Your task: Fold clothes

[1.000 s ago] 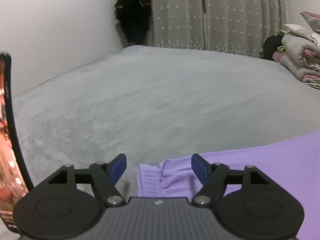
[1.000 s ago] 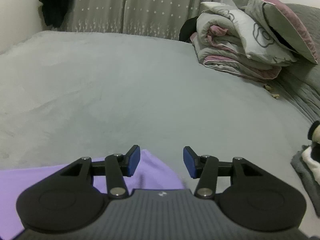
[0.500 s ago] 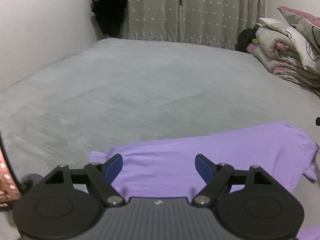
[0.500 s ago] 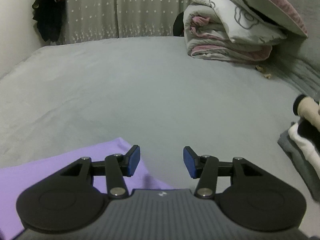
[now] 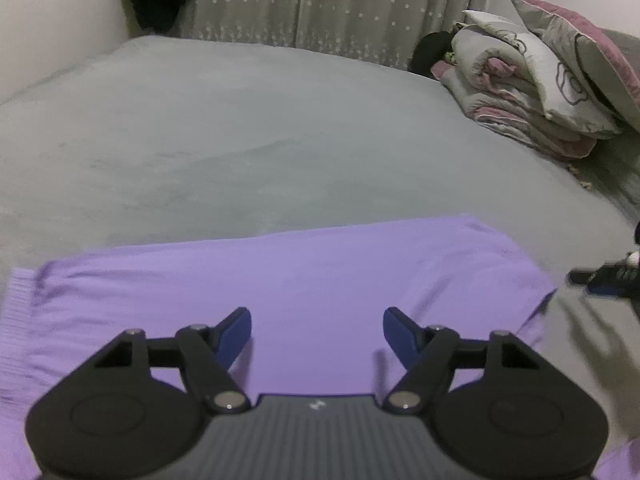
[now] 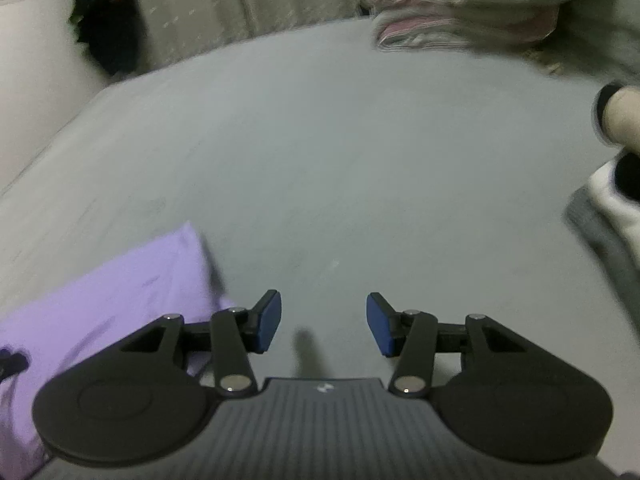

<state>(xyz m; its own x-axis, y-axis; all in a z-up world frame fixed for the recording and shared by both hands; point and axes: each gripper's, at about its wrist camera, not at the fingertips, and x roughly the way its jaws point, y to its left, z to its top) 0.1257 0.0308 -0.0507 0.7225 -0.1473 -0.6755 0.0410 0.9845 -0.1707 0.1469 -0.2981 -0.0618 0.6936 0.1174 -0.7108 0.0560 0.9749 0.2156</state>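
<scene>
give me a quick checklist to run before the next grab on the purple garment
1. Purple garment lies spread out on the grey bed: ok.
2. Left gripper is over the garment with nothing between its pads; its jaws are closing: ok.
3. Right gripper is open and empty, but over bare bed beside the garment's corner, not over the cloth: not ok.
4. Bed beyond the garment is free for the fold; the folded quilts sit well away at the far side: ok.
5. Ribbed hem lies flat: cannot tell, it is at the picture's edge.
6. Right wrist view is blurred, so the corner's exact lie: cannot tell.
</scene>
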